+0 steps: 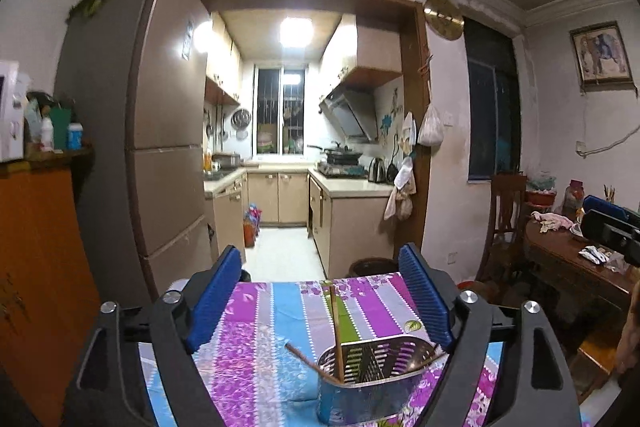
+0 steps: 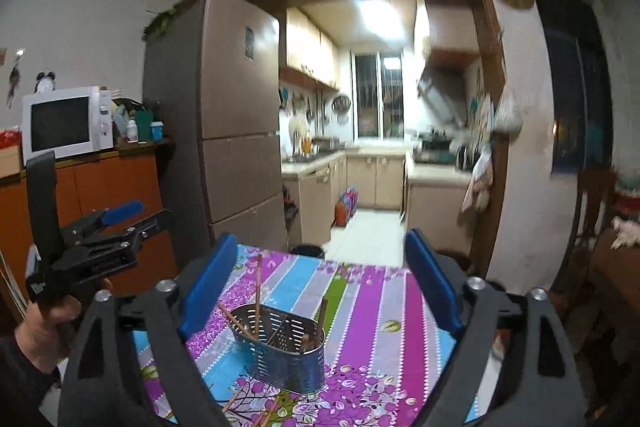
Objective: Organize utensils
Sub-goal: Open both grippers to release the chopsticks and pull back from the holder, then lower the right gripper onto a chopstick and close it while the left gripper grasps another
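A perforated metal utensil holder (image 2: 280,351) stands on the flowered tablecloth (image 2: 380,303); it also shows in the left wrist view (image 1: 372,371). Brown chopsticks (image 2: 258,291) stick out of its compartments, and one more (image 2: 320,315) leans at its right end. In the left wrist view one chopstick (image 1: 335,331) stands upright and another (image 1: 308,361) leans left over the rim. More chopsticks (image 2: 240,399) lie on the cloth in front of the holder. My left gripper (image 1: 320,267) is open and empty above the holder. My right gripper (image 2: 320,247) is open and empty, held above the table.
A fridge (image 2: 236,131) stands left of the kitchen doorway. A microwave (image 2: 66,121) sits on an orange cabinet (image 2: 112,195). A dark wooden table (image 1: 576,259) with clutter and a chair (image 1: 506,215) stand at the right. A dark bin (image 2: 306,250) sits beyond the table's far edge.
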The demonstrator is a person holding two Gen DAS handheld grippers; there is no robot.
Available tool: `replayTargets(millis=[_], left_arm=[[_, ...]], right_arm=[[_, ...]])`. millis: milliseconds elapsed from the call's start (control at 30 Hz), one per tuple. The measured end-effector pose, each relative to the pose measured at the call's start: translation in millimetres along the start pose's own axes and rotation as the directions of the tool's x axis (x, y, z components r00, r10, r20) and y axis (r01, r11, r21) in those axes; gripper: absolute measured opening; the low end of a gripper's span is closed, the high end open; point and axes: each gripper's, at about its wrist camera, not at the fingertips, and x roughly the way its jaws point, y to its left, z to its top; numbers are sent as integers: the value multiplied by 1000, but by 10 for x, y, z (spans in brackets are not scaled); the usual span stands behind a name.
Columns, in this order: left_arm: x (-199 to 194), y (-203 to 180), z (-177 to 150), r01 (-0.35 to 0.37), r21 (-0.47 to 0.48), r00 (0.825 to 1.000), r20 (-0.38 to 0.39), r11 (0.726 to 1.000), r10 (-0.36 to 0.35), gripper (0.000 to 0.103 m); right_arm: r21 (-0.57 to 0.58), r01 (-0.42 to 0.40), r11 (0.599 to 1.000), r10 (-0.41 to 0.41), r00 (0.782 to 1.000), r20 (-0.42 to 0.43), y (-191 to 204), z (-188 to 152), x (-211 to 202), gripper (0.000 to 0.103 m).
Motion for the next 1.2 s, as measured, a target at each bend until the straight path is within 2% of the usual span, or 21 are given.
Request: replayTargets(millis=[67,400,600,767,900,1000,1100,1200], left_arm=[[-228,-15,9,8,6,1000,18,1000,-8,84],[-1187,-162,-31,13,16,992,125,1000,-15,87],[-1661,-263,-275,14,29,987,158,999,-18,88],[-1914,-308,-686,11,50,991,136,999,-18,88],[-1958,-306,-1167,18,68,998,64,998,-22,88],[-1905,-307,-1622,26,59,999,-28,998,-24,88],[-1808,-284,-2023,46,32,992,-121,998,-42,88],[-1701,-322,-2405,76,24,977,-203,997,-70,88]], right_arm=[[-20,2,1000,-1,1000,29,98,-52,-209,92],[-54,4,999,2,994,114,474,-246,-738,97],[-60,3,998,6,989,148,582,-376,-985,97],[-50,9,999,0,985,171,636,-596,-1209,97],[-43,13,999,-6,987,161,677,-915,-1333,97],[-49,33,998,-26,990,139,737,-1228,-1372,97],[-47,37,998,-33,995,94,766,-1514,-1373,97],[-32,32,999,-31,999,45,775,-1774,-1346,97]])
